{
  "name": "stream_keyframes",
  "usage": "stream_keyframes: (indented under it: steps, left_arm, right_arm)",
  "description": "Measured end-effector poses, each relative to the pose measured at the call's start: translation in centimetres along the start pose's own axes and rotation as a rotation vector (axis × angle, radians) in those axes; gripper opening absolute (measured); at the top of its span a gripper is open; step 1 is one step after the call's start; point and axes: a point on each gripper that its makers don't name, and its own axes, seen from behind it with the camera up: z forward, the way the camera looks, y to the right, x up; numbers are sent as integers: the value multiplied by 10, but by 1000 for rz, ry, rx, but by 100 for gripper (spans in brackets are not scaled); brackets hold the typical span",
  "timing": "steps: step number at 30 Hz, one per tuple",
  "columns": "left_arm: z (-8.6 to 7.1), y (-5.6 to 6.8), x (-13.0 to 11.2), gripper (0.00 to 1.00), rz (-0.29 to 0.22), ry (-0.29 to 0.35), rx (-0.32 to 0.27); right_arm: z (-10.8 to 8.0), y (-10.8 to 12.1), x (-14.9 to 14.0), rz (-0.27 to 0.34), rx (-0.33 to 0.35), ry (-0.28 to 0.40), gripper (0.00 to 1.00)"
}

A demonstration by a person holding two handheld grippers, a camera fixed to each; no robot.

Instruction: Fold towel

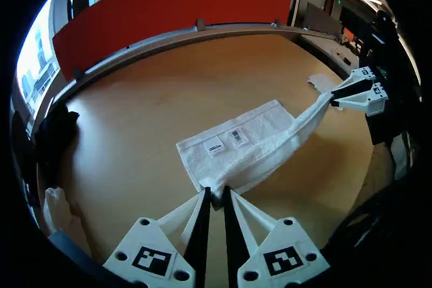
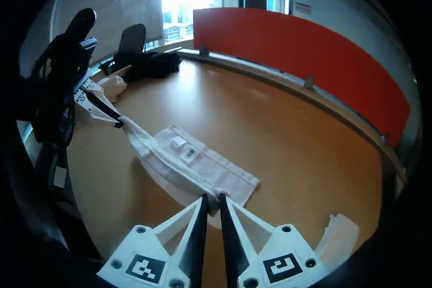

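1. Towel [image 1: 243, 142], white, lies partly folded on the wooden table [image 1: 162, 88] with two sewn tags [image 1: 227, 142] facing up. Its near long edge is lifted and stretched between both grippers.
2. Left gripper [image 1: 217, 193], at 6 o'clock in the left gripper view: jaws pressed together, pinching one towel corner.
3. Right gripper [image 1: 336, 98], at 3 o'clock there: jaws pinching the opposite corner, with bunched cloth trailing from them.
4. A red partition [image 1: 173, 12] lines the table's far edge at 12 o'clock.
5. Another white cloth [image 2: 340, 239] lies at 4 o'clock in the right gripper view.
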Motion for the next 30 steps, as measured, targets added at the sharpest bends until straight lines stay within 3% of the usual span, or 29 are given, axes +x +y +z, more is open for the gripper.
stream_keyframes:
  steps: [30]
  left_arm:
    - [63,-25,4,19,41,-34,41]
  right_arm:
    - [51,34,-20,23,-36,-68,16]
